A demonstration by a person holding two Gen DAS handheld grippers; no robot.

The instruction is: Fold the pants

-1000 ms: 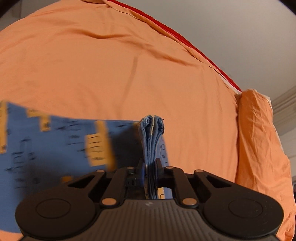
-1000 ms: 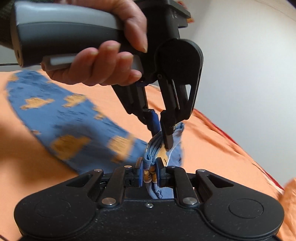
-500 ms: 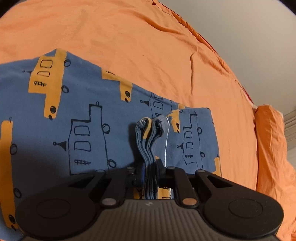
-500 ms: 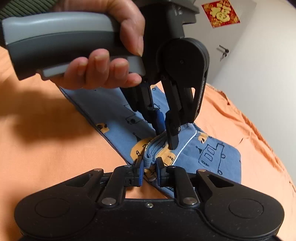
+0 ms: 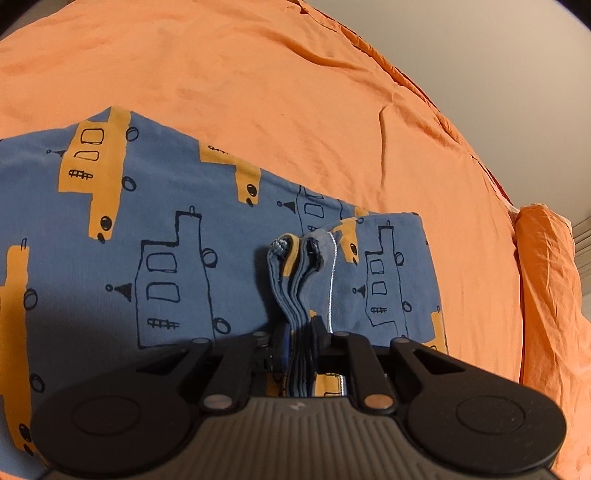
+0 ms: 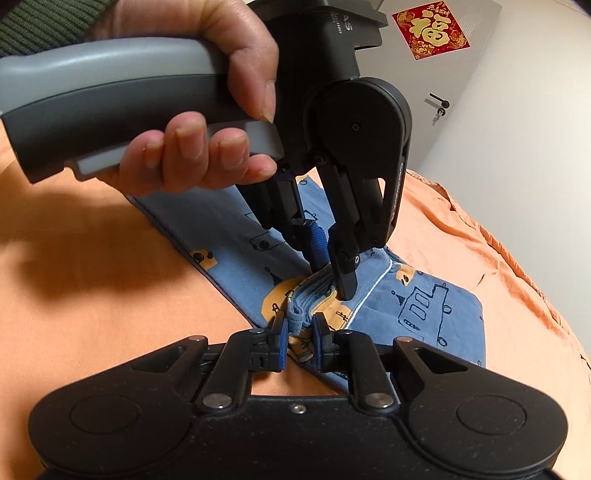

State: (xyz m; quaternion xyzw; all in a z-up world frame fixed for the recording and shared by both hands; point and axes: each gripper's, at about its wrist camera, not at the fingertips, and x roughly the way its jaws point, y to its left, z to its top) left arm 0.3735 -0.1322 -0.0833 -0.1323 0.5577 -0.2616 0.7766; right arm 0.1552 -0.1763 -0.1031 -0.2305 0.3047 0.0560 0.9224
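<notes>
Pinching pants (image 5: 166, 229), both grippers' jaws.

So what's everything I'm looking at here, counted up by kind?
Black hand-held grippers: 2, left and right, each clamped on the same bunched cloth edge
Blue cotton pants with orange bus print: 1
Orange bed sheet: 1
Orange pillow: 1
Red paper wall decoration: 1
Total: 6
</notes>
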